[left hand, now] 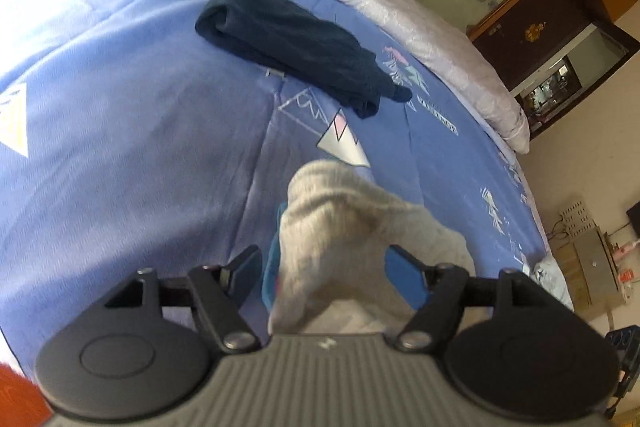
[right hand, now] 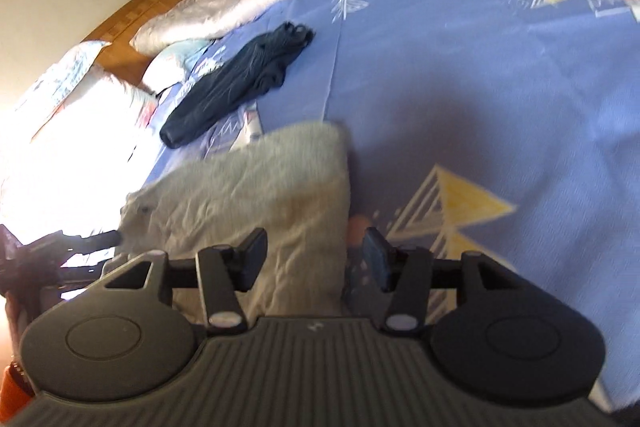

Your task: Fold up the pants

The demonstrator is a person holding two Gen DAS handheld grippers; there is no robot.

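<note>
Grey pants (right hand: 256,195) lie folded, pointing toward the pillows (right hand: 80,99).

We see grey pants (right hand: 256,187) of soft, matt ribbed knit, dark navy pants (left hand: 296,51) of smooth matt cloth, a blue printed cotton-like bedsheet (left hand: 140,107), a faintly shiny quilted cover (left hand: 392,11), and a glossy wooden headboard (right hand: 140,11).
</note>
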